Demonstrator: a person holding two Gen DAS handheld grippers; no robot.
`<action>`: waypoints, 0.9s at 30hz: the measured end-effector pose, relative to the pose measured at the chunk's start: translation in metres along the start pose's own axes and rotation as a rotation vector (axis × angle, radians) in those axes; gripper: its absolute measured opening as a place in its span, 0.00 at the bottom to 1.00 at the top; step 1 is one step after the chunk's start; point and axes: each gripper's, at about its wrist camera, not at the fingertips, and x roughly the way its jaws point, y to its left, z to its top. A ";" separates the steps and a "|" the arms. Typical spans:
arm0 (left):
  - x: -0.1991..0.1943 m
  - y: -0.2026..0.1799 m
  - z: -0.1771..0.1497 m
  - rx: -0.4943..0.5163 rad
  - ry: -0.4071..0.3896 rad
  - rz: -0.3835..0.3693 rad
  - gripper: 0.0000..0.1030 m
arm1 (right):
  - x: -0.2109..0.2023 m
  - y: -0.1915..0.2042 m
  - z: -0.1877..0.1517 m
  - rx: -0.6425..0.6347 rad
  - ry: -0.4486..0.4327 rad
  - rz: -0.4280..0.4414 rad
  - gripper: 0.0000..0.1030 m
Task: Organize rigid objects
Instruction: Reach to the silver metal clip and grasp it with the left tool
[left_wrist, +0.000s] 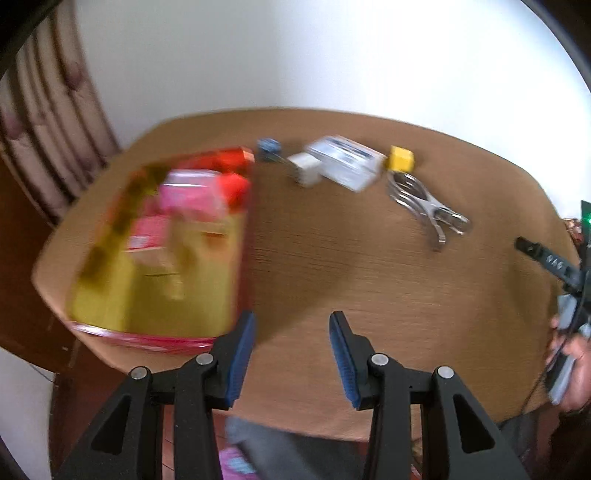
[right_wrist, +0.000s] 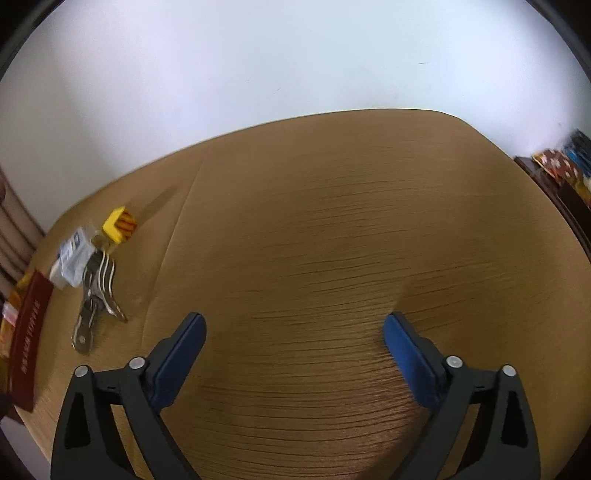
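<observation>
On the brown table, at its left, stands a red box with a yellow inside, blurred, holding pink and red items. Along the far side lie a small blue object, a white cube, a clear plastic case, a yellow block and metal spring clamps. My left gripper hangs open over the table's near edge, right of the box, with nothing between its pads. My right gripper is wide open over bare table. The yellow block, the case and the clamps lie far to its left.
A striped curtain hangs left of the table, and a white wall stands behind it. A person's hand with the other tool shows at the right edge. Patterned items sit on a dark shelf to the right. The red box's wall is at far left.
</observation>
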 end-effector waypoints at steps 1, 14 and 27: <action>0.006 -0.005 0.003 -0.010 0.018 -0.019 0.41 | -0.001 0.002 -0.002 -0.010 0.003 0.002 0.96; 0.072 -0.082 0.088 -0.068 0.145 -0.149 0.41 | -0.009 -0.013 -0.003 0.038 -0.014 0.111 0.98; 0.125 -0.105 0.144 -0.204 0.263 -0.123 0.46 | -0.012 -0.022 -0.004 0.086 -0.030 0.179 0.98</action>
